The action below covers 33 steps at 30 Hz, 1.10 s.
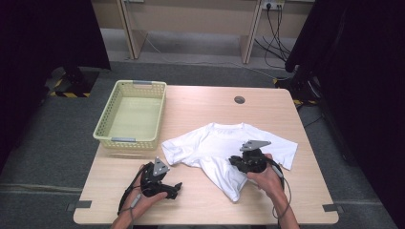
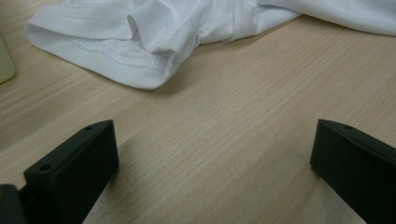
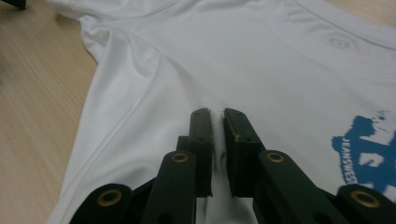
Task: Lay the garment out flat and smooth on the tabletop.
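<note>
A white T-shirt (image 1: 222, 140) lies crumpled on the wooden table (image 1: 191, 102), right of its middle. My right gripper (image 1: 239, 162) rests on the shirt's lower part, its jaws pressed together on a small fold of white fabric (image 3: 218, 114). A blue print (image 3: 369, 149) shows on the shirt to the right of the jaws. My left gripper (image 1: 174, 188) lies low over bare wood near the front edge, left of the shirt. Its jaws stand wide open (image 2: 215, 140) with nothing between them, and the shirt's sleeve (image 2: 140, 46) lies a short way ahead.
A pale yellow plastic basket (image 1: 129, 139) stands empty at the table's back left; its corner (image 2: 4, 65) shows at the left edge of the left gripper view. A round cable hole (image 1: 239, 99) sits at the table's far side. Desk legs and cables stand beyond.
</note>
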{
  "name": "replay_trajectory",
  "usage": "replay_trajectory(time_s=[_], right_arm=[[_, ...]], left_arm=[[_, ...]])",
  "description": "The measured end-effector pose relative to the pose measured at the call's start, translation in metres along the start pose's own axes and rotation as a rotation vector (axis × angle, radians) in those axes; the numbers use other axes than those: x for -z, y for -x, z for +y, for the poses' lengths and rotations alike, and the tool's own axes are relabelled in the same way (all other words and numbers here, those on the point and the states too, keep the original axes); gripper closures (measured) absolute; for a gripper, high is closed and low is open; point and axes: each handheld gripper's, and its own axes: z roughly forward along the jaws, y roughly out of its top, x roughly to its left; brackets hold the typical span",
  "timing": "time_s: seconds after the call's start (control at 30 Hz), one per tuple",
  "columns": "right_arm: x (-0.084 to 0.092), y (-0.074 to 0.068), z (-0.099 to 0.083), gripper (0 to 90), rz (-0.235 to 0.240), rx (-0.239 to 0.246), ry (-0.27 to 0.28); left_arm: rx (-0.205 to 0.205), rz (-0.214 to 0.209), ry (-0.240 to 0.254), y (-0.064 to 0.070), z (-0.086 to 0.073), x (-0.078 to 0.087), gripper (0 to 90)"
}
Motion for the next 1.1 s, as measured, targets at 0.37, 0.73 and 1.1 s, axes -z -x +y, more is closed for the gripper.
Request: replay_trajectory(time_s=[0.37,0.73,1.1], right_arm=[[0.057,0.004,-0.042,82.0,-0.089,-0.020,0.079],[0.026,0.010,-0.009,49.1,-0.062,-0.065,0.047],[-0.014,0.011,-0.003,81.9,-0.016,0.038,-0.016]], left_arm=[[-0.001,0.000,-0.001,0.000,0.000,0.000,0.0],[0.000,0.003,0.001,0.000,0.000,0.000,0.0],[0.012,0.016,0.001,-0.001,-0.004,0.004,0.0]])
